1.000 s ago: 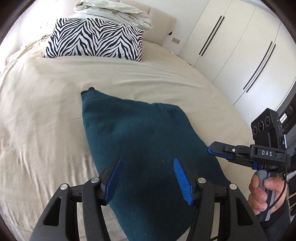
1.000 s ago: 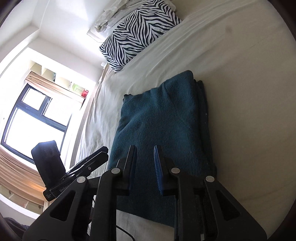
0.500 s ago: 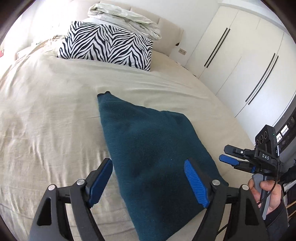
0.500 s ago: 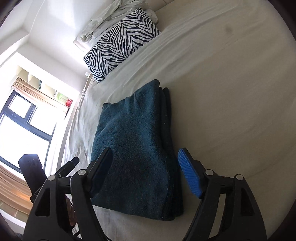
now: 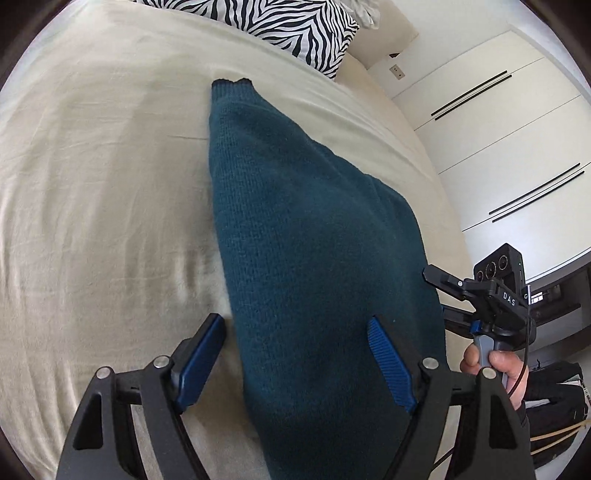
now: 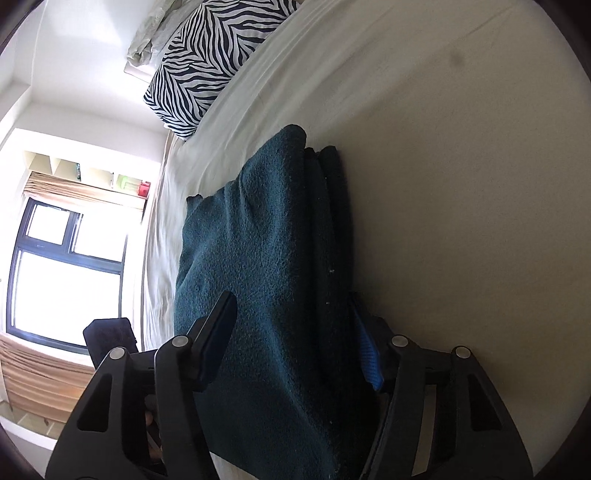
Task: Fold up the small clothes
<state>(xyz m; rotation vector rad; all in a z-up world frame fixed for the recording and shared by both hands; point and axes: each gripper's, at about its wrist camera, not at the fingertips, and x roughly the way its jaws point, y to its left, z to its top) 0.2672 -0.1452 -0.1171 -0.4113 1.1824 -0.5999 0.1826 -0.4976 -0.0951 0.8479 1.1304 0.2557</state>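
Teal sweater (image 5: 314, 258) near edge cut off between both hand-held grippers' parted, just-narrowing jaws, pad contact unclear

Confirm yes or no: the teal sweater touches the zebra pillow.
No. In the left wrist view a strip of bare beige sheet separates the teal sweater from the zebra pillow.

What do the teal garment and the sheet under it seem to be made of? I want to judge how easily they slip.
Teal garment: looks like a soft knit, probably wool or acrylic; fine stitch rows and a ribbed cuff show, with a fuzzy matte surface. Bed sheet: looks like smooth woven cotton or a blend, matte beige with shallow creases. Neither fibre can be confirmed.
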